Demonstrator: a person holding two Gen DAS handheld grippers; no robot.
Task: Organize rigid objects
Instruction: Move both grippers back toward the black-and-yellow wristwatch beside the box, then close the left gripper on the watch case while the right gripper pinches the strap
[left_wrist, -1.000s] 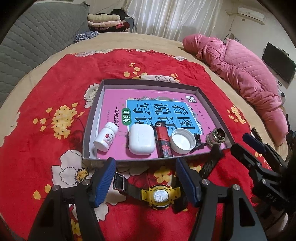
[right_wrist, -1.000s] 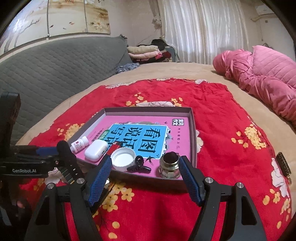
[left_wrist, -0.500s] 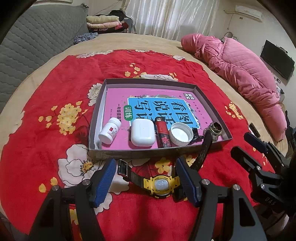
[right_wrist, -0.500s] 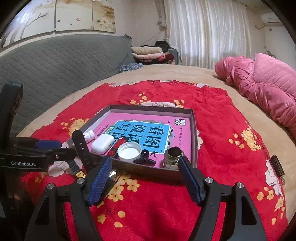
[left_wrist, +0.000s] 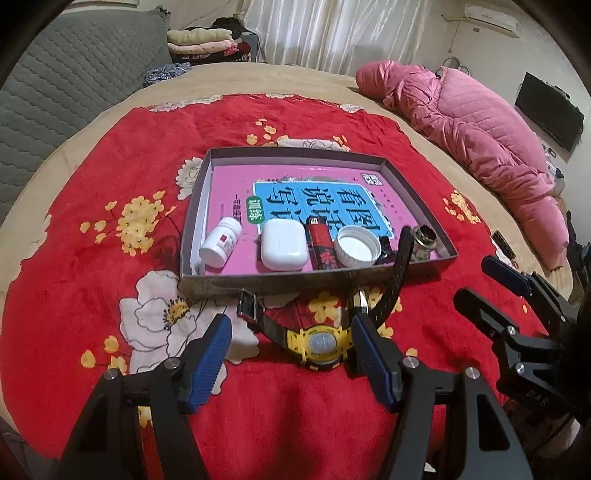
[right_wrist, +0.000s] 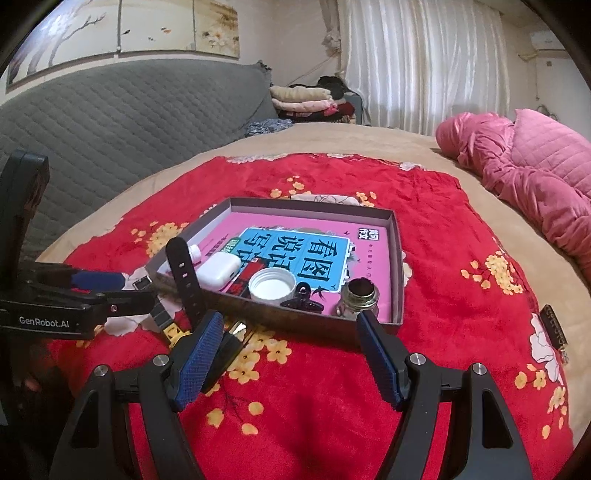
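A: What's the biggest thing here?

B: A red floral blanket (left_wrist: 110, 177) spread over the bed, with a pink quilted jacket (left_wrist: 476, 136) lying at its far right.

A: And on the blanket?

B: A shallow grey box (left_wrist: 295, 284) lined with a pink booklet (left_wrist: 295, 181). Along its near wall, left to right: a white pill bottle (left_wrist: 220, 246) on its side, a white earbud case (left_wrist: 283, 249), a red lighter (left_wrist: 322, 247), a white screw cap (left_wrist: 357, 250), a black clip (right_wrist: 301, 301), and a small glass jar (left_wrist: 424, 243).

A: Where's the watch?

B: The yellow-faced wristwatch (left_wrist: 321, 345) lies on the blanket just outside the box's near wall, one black strap curving up over the rim.

A: The tongs?

B: The left gripper (left_wrist: 290, 354) stands open, its blue pads flanking the watch face without pressing it. The right gripper (right_wrist: 290, 356) is open too, with nothing between its pads.
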